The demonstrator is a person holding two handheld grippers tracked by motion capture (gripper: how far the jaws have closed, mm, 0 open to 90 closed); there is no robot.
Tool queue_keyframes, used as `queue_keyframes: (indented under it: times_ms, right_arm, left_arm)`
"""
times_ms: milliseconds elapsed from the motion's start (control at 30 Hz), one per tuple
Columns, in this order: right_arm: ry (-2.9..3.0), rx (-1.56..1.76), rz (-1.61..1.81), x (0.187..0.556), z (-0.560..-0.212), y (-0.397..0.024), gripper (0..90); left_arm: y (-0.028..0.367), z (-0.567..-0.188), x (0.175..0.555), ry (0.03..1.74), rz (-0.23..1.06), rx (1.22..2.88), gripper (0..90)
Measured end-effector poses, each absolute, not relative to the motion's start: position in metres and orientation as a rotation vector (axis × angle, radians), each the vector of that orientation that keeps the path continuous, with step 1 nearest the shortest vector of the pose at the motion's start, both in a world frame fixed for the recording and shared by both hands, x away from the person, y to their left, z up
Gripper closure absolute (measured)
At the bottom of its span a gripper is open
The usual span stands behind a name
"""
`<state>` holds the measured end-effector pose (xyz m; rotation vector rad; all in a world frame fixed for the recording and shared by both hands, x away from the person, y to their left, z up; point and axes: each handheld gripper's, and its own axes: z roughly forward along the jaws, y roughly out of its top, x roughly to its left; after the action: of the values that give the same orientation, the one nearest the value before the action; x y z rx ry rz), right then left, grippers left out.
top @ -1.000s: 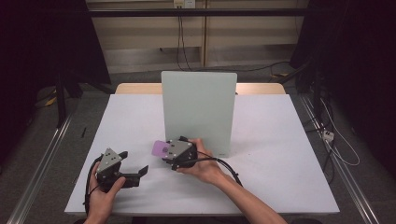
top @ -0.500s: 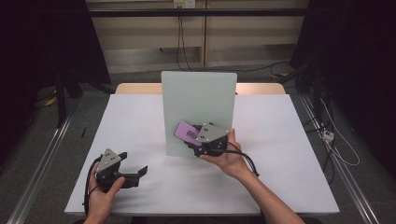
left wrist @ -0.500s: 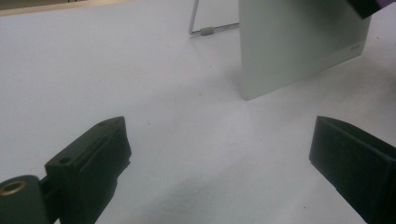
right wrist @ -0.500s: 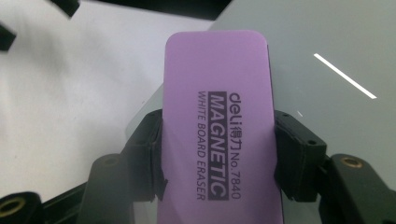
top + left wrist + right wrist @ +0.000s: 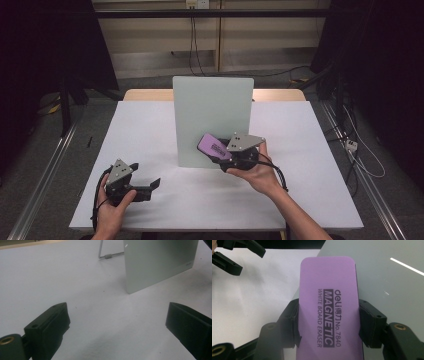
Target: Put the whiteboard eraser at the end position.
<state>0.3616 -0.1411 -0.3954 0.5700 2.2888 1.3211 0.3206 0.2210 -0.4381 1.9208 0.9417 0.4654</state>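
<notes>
Since the earlier pictures, the right claw (image 5: 226,150) has carried the purple, round-cornered magnetic whiteboard eraser (image 5: 212,146) from the tabletop's middle-left up toward 12 o'clock, so the eraser now hangs against the lower right face of the upright pale grey-green whiteboard panel (image 5: 212,105). In the right gripper view the claw's black jaws clamp the eraser (image 5: 328,312) across its two long sides, near the printed end, leaving the plain rounded end free.

It looks light and stiff-topped, a smooth plastic shell; the printing calls it magnetic, so it will probably snap onto the board and resist sliding. Gripping the long edges seems right, since the broad face is slick.

At about 7 o'clock on the matt white tabletop (image 5: 310,150), the left claw (image 5: 150,187) rests low, jaws spread wide with nothing between them. The panel is flat, glossy and thin.
</notes>
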Motion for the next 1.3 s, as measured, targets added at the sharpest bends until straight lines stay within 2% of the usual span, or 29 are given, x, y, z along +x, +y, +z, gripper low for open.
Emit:
queue_keyframes:
  times_ms: [367, 1300]
  right_arm:
    - [2.407, 0.653, 1.354, 0.359, -0.403, -0.143, 41.7]
    - [2.699, 0.702, 1.191, 0.346, -0.415, -0.146, 41.7]
  left_arm:
    - [0.225, -0.44, 0.322, 0.956, 0.458, 1.914, 4.8]
    - [0.221, -0.439, 0.323, 0.954, 0.463, 1.925, 4.8]
